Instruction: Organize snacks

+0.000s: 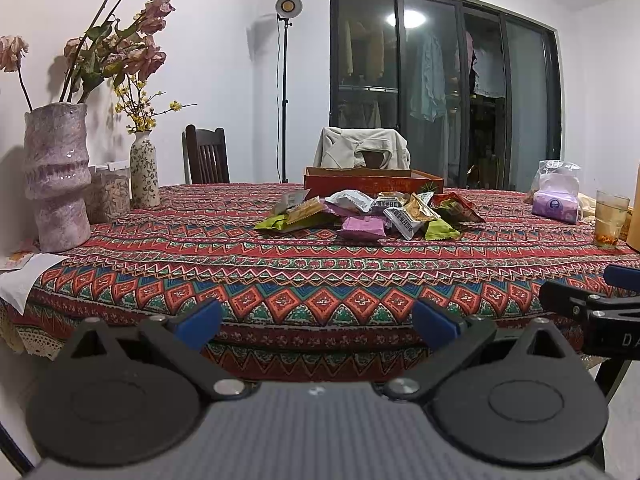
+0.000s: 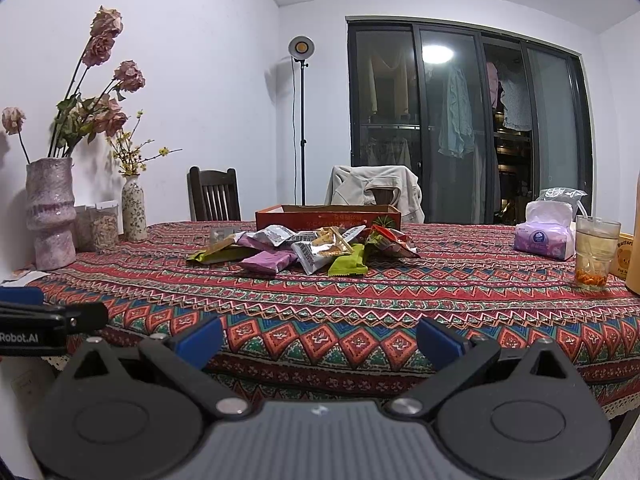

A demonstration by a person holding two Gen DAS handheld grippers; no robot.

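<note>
So the snack pile (image 2: 304, 250) sits mid-table on the patterned tablecloth (image 2: 360, 320), just in front of one shallow red cardboard box (image 2: 328, 216). Counting what I can make out: two purple packs, with the clearest purple pack (image 2: 266, 260) at the front, about three green ones including a green pack (image 2: 347, 265) on the right side, a few silver-white wrappers, a couple of tan cracker packs, and one red bag (image 2: 390, 242) at the right end. They overlap a lot, so no exact total from me.

Both grippers are back at the near edge of the table, well apart from the pile. The left gripper (image 1: 318, 322) has its blue pads spread wide, nothing between them, touching nothing. The right gripper (image 2: 320, 340) is the same: fingers wide apart and empty.

Further out: two vases on the left, a big pink vase (image 2: 50, 212) with dried roses and a small floral vase (image 2: 134, 210). On the right, one tissue pack (image 2: 544, 240) and one glass (image 2: 596, 252) of yellowish drink. Two chairs behind, one dark chair (image 2: 214, 194) and one with a jacket (image 2: 376, 192) draped on it.
</note>
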